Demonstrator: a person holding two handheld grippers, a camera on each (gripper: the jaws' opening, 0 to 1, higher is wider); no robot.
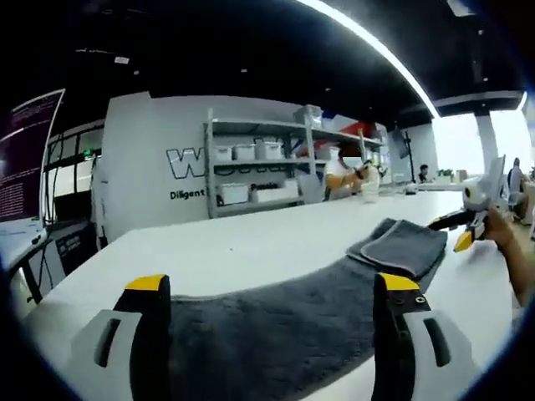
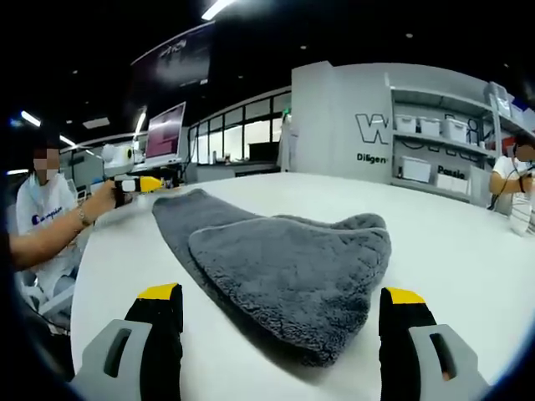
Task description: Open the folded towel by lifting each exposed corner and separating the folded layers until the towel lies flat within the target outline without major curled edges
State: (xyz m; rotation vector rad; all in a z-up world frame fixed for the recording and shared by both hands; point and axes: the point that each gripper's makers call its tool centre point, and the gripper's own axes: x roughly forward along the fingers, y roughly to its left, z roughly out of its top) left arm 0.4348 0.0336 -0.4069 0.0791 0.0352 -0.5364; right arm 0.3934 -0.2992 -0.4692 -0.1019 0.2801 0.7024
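A dark grey towel (image 1: 284,326) lies stretched across the white table (image 1: 251,242). Its far end (image 1: 401,246) is folded over in layers. My left gripper (image 1: 272,288) is open, its jaws standing wide on either side of the towel's near end. In the right gripper view the folded end of the towel (image 2: 284,263) lies just ahead, and my right gripper (image 2: 282,294) is open with its jaws wide around that end. The right gripper (image 1: 458,232) shows in a hand beside the fold. Across the table, the left gripper (image 2: 149,185) sits at the towel's far end.
The person (image 2: 38,225) holding the grippers sits at the table's left edge. Metal shelves with white bins (image 1: 251,167) stand behind the table, with another person (image 1: 343,175) beside them. A monitor (image 1: 29,159) stands at the left. Bare table top (image 2: 468,251) surrounds the towel.
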